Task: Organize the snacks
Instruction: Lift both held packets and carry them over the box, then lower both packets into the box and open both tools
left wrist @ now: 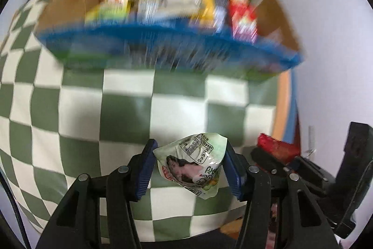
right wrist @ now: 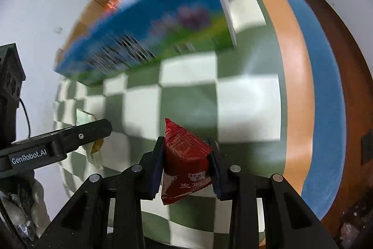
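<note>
Both grippers are pinching light, crinkly packs w/ fingers closed: left gripper (left wrist: 190,169) gripping green snack pack (left wrist: 193,167), right gripper (right wrist: 186,162) gripping red snack pack (right wrist: 184,165); slippery film, so mid-body holds are probably suiting best.

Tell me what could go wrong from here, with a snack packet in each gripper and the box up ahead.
1. The green-and-white packet is pinched only at its crumpled edges in the left gripper, so it might slip out before reaching the box.
2. The box already looks crowded with snacks, so a dropped packet may land on top and slide out.
3. The right gripper, holding the red packet, sits close beside the left; they could bump.
</note>
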### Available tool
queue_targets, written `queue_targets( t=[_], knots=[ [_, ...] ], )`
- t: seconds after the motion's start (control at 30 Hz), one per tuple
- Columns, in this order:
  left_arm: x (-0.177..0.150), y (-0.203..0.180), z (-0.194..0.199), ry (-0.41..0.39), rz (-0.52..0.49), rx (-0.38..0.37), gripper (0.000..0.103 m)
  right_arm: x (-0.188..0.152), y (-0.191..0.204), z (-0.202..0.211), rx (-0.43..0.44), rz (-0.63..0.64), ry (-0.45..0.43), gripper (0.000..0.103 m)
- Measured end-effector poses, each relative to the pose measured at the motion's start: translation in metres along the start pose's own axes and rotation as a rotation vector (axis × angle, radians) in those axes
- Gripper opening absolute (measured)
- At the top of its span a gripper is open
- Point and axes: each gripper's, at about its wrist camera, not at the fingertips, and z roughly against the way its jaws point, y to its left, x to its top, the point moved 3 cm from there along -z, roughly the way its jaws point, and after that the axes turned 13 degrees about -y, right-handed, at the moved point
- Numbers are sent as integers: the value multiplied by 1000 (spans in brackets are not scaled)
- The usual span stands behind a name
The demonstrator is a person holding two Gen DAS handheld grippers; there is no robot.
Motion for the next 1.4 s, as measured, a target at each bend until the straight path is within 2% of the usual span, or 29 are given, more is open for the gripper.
queue_targets(
  t=[0.1, 0.17, 0.33, 0.47, 0.67, 0.8, 0.87, 0.9, 0.93, 0.97, 1.07, 1.1, 1.13, 1.17, 1.2, 1.4],
  knots=[
    [30, -10, 29, -68, -15, -20, 52, 34, 17, 22, 44, 24, -61, 37],
    [62, -15, 46, -114, -35, -25, 52, 60, 30, 36, 72, 46, -101, 37],
    [118, -29, 27, -180, -63, 18, 52, 126, 61, 49, 95, 127, -185, 37],
    [154, -17, 1, -170, -83, 87, 52, 170, 74, 29, 62, 171, -191, 37],
    [190, 23, -61, -67, -34, 173, 52, 216, 76, -34, 16, 183, -85, 37],
    [194, 40, -84, -7, -24, 211, 53, 225, 71, -74, -17, 160, -15, 39],
    [194, 43, -93, 12, -44, 227, 57, 222, 64, -85, -31, 137, 12, 44],
    [193, 45, -94, 21, -46, 228, 57, 222, 60, -91, -39, 123, 28, 55],
    [190, 48, -97, 28, -40, 238, 59, 222, 58, -96, -52, 115, 41, 71],
    [188, 50, -99, 29, -34, 239, 60, 222, 56, -100, -59, 112, 51, 76],
    [179, 56, -102, 30, -26, 245, 66, 217, 56, -104, -82, 134, 68, 81],
    [177, 56, -103, 30, -31, 251, 67, 215, 56, -107, -96, 143, 75, 87],
    [175, 57, -102, 27, -37, 258, 75, 214, 55, -108, -105, 145, 78, 94],
    [173, 58, -102, 23, -37, 264, 86, 212, 54, -111, -118, 151, 86, 96],
    [171, 59, -101, 18, -37, 267, 90, 209, 53, -113, -132, 155, 91, 98],
    [164, 57, -89, -36, -79, 314, 93, 199, 51, -116, -187, 171, 99, 100]
  ],
)
